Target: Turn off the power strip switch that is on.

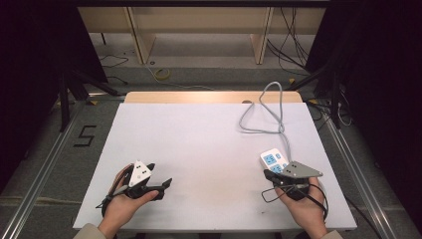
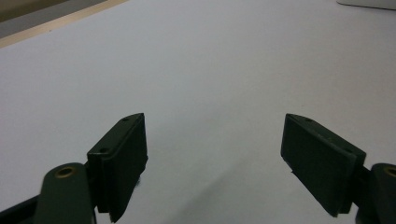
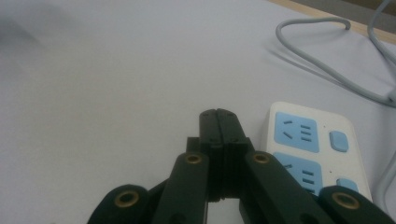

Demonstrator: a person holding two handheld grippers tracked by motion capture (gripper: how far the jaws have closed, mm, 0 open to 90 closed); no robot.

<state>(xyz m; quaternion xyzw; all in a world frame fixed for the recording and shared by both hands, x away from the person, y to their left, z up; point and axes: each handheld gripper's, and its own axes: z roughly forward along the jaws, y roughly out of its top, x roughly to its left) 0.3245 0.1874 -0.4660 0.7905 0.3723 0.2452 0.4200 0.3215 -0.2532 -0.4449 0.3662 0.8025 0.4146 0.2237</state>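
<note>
Jaws of the right gripper [image 3: 218, 114] press together empty at lower right, beside the power strip [image 3: 312, 140]; the left gripper [image 2: 215, 154], lower left, gapes wide.

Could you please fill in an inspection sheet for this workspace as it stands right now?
Surface: white table top, bare in the middle, wooden edge at the far side.
Job's things: white power strip with blue sockets, lying flat near the right gripper.
Clutter: nothing seen.
Grippers: left gripper open, nothing between its jaws; right gripper shut, empty, tips just beside the power strip.
Cables: grey cord loops from the power strip toward the far edge; a black cable trails from each gripper.
Surroundings: grey floor with a number five mark, wooden furniture legs, loose wires behind.
</note>
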